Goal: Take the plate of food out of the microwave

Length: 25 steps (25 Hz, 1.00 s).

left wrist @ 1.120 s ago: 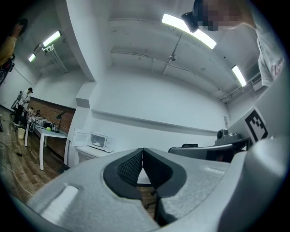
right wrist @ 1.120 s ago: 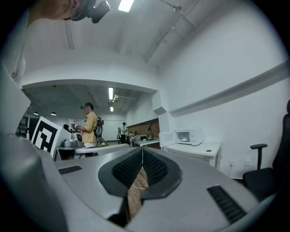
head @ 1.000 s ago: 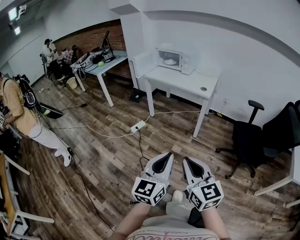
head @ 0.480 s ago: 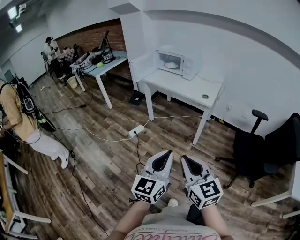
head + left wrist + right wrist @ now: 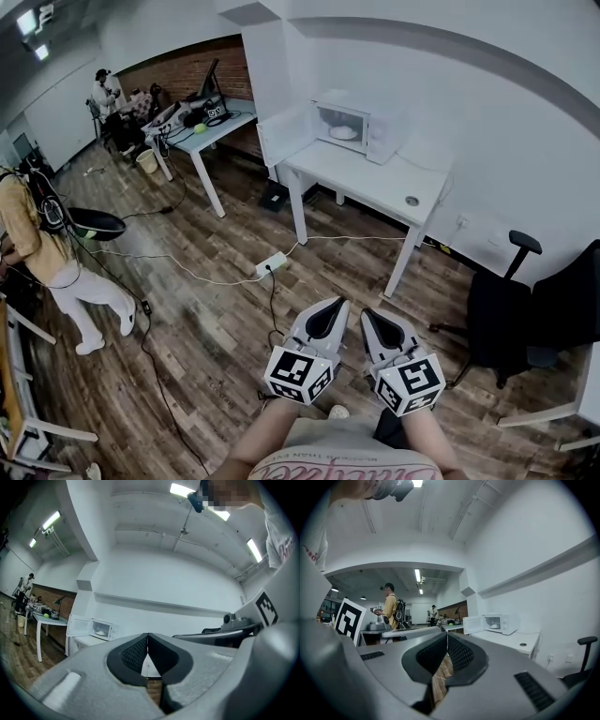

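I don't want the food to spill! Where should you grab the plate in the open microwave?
Probably the plate's near rim, coming level through the microwave's open front. It lies flat inside, so only its thin edge offers a pinch, and the door, swung wide to the left, leaves the front free. The rim's shape is too far off to judge.
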Tool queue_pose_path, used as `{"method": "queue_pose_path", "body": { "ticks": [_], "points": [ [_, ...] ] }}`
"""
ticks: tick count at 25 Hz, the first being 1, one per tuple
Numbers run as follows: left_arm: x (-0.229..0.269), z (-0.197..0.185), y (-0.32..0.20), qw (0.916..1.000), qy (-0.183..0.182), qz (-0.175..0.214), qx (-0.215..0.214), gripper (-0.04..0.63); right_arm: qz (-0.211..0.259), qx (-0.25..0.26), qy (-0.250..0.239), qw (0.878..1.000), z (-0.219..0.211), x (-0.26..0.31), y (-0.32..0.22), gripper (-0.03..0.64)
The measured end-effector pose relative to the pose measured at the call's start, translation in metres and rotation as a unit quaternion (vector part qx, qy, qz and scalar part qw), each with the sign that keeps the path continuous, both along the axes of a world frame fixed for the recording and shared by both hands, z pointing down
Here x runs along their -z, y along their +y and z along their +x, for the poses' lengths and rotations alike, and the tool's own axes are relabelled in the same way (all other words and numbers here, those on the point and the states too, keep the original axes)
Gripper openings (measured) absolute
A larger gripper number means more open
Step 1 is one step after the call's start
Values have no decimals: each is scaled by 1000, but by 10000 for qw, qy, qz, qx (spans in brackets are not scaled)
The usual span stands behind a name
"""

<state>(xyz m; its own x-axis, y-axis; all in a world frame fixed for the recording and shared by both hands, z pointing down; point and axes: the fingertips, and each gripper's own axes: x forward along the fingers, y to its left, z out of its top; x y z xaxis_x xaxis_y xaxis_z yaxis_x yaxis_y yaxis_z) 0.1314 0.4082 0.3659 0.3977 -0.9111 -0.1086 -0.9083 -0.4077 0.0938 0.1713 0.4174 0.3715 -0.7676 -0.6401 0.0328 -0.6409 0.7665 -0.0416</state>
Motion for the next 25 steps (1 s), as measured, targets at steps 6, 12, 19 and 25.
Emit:
{"method": "queue_pose_path", "body": {
  "ticks": [6, 12, 19, 25],
  "points": [
    [-11, -6, -7, 9999, 4, -68, 109, 8, 5, 74, -35, 10000, -3, -7, -9, 12],
    [-14, -4, -8, 9998, 12, -120, 173, 8, -35, 117, -57, 9999, 1, -10, -9, 12],
    [-18, -1, -19, 9998, 23, -165, 74, 8, -67, 99, -78, 9999, 2, -12, -20, 12],
    [-16, -1, -38, 9999, 2, -68, -76, 8, -57, -46, -83, 9999, 2, -12, -39, 12]
  ]
}}
